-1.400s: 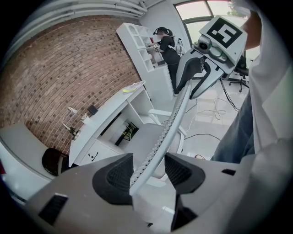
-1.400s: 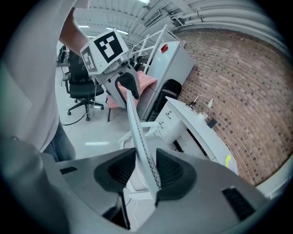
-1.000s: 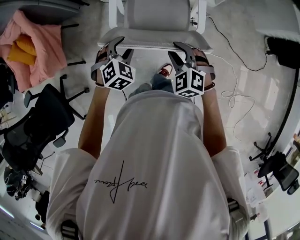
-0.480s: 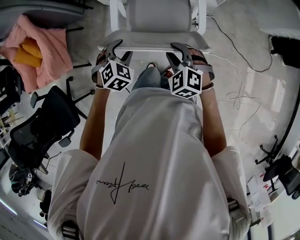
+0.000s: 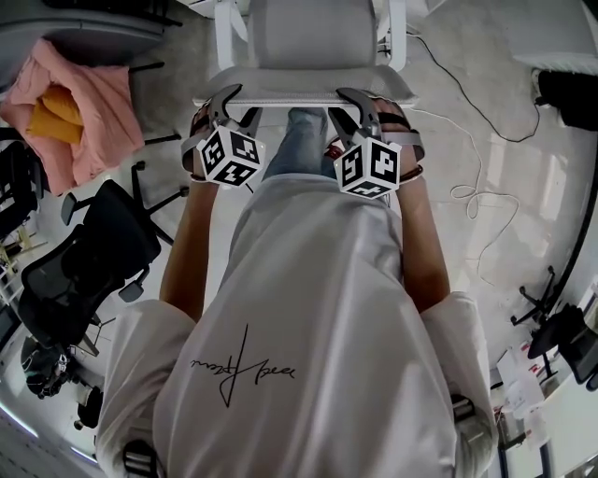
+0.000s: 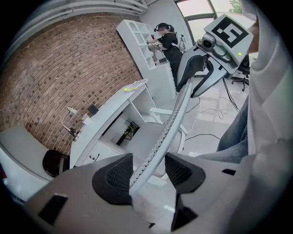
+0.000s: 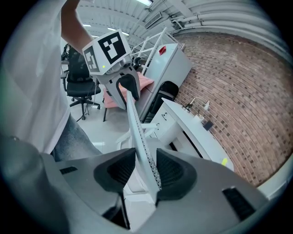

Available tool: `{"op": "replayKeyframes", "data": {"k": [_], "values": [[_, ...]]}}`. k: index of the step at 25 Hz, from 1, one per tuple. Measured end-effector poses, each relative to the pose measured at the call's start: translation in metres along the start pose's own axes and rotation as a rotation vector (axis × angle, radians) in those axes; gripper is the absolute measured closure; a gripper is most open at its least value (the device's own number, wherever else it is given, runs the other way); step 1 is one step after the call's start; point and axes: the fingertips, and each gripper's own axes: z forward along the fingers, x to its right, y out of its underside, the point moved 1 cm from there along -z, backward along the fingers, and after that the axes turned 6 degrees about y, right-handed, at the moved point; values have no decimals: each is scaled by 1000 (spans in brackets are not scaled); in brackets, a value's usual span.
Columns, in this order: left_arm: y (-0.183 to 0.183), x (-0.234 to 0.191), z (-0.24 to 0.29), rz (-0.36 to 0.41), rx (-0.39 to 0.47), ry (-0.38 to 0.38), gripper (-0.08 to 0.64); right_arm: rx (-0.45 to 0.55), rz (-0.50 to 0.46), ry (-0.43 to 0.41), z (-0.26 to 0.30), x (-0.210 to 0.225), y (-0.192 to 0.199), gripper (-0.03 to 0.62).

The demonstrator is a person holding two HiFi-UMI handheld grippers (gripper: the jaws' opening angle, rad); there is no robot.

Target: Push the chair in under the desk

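Left claw spread wide, astride the top rim of the backrest near its 9 o'clock end. Thin mesh edge between the pads, leaning on one of them, not pinched. Right claw likewise wide, astride the same rim toward its 3 o'clock end, resting against it rather than clamped. Nothing truly held by either; a bearing for a push, by the look of it.

Chair dead ahead at 12 o'clock of the person, on the pale floor, with a jeans-clad leg close behind the backrest, between the two claws. Tabletop beyond the seat, again at 12 o'clock. Seat close to the kneehole, apparently not yet tucked under.

Risks, as judged:
- Slipping off so thin a rim, for want of any clamp.
- Swivelling of the chair on an uneven push, harder on one side than the other.
- After such a swivel, a white armrest striking the tabletop's edge instead of passing beneath.
- A possible snag on the floor cable out at 2 o'clock, if veering that way.

Seat front pointing to 12 o'clock, toward the tabletop. Long axis of the backrest rim from 9 to 3 o'clock, square across the line of the push.
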Motion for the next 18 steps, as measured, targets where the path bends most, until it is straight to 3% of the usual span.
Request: {"op": "replayKeyframes", "data": {"k": [6, 18], "values": [[-2, 1, 1, 6, -5, -4, 345, -18, 34, -36, 0, 2, 2, 431], [-8, -8, 6, 35, 3, -33, 342, -11, 19, 8, 3, 11, 2, 426]]}}
